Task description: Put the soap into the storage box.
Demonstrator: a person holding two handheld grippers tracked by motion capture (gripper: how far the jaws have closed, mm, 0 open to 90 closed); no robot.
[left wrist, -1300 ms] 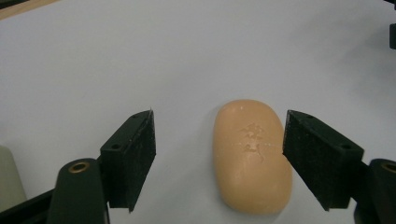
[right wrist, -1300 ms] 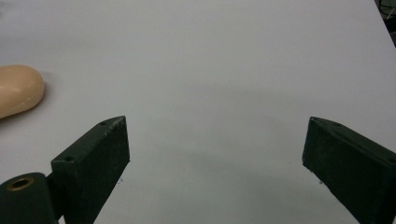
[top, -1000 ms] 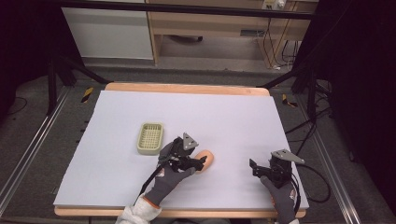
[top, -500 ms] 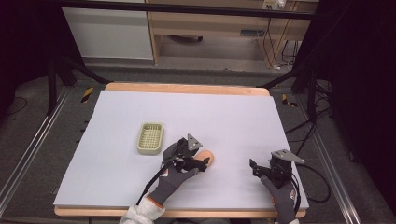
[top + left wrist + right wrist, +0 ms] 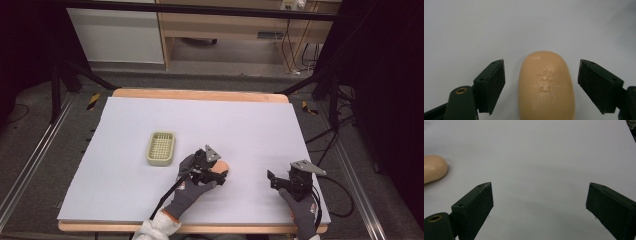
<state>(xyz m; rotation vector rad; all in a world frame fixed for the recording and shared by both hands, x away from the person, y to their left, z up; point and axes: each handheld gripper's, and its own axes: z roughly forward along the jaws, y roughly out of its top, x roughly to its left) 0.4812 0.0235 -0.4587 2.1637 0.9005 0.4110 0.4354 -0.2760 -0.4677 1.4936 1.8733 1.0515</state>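
Going left to right across the table [image 5: 125,200], which is covered with a white sheet, we'll use the soap as our landmark. Furthest left of the soap [image 5: 220,169] we've got a small pale yellow-green basket [image 5: 161,148] with a slatted bottom, sitting flat on the sheet and a bit farther from the person than the soap is. It's near the soap but not touching it.

Then the soap itself, a peach-orange oval bar lying flat on the sheet near the front edge. In the left gripper view the soap [image 5: 546,87] has a stamped mark on its top face, and it sits right between the two black jaws. The left gripper [image 5: 541,87] is spread wide around it, with a visible gap on both sides, so we'd say it's straddling the bar without touching or pinching it. From the high view the left gripper [image 5: 216,175] is low over the bar, gloved hand [image 5: 192,192] behind it.

Right of the soap, well apart from it, is the right gripper [image 5: 272,181], also near the front edge. In its own view the right gripper [image 5: 539,207] has its jaws wide apart with nothing in between, just bare white sheet, and the soap [image 5: 434,168] peeks in at the far left edge.
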